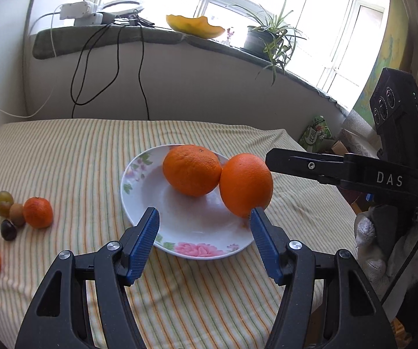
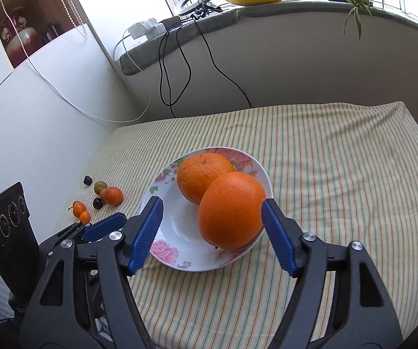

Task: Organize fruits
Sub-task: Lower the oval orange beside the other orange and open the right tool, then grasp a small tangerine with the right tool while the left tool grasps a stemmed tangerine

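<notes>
A: Both claws spread wide, holding nothing. The right gripper (image 2: 210, 229) has the near orange (image 2: 230, 210) just ahead, against its right pad, on the plate (image 2: 255, 163).

B: It's perched on the rim. A nudge could roll it off.

A: The left gripper (image 1: 204, 240) hangs before the plate; small fruits (image 1: 37, 212) lie far to its left.

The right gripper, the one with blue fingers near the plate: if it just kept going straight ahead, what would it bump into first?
Most likely the nearer orange. The right gripper is open, its right finger already by the fruit's side. Behind sit the second orange and the plate. Depth is uncertain.
</notes>
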`<action>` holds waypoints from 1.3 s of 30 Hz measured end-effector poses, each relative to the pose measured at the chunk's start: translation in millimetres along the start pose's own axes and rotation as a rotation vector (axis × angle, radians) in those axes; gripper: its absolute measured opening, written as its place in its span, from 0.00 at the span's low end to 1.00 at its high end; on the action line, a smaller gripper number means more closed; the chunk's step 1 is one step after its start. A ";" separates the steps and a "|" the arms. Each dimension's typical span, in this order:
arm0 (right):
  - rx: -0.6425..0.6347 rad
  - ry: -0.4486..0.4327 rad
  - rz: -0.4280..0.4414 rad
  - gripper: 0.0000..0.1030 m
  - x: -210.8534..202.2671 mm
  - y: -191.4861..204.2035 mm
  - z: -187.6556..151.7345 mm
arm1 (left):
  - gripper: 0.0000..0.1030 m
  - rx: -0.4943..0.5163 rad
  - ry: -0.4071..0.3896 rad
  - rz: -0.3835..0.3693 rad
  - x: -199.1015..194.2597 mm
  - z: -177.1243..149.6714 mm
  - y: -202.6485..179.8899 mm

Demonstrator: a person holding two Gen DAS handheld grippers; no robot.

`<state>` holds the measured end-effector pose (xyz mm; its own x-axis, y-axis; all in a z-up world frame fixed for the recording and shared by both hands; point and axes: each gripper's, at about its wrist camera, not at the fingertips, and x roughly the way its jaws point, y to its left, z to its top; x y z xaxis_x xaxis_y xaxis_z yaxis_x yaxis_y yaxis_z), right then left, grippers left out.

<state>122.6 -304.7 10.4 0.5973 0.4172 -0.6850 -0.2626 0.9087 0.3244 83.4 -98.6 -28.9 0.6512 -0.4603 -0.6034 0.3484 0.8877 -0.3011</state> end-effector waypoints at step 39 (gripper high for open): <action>-0.349 0.196 0.130 0.53 151.3 190.7 -11.2 | 0.43 -0.404 -0.088 0.309 -92.7 -68.7 208.2</action>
<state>154.4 -68.2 -38.7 0.3955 0.4928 -0.7751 -0.5873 0.7845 0.1990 49.3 129.8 -86.4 0.7430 -0.1594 -0.6501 -0.1467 0.9089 -0.3904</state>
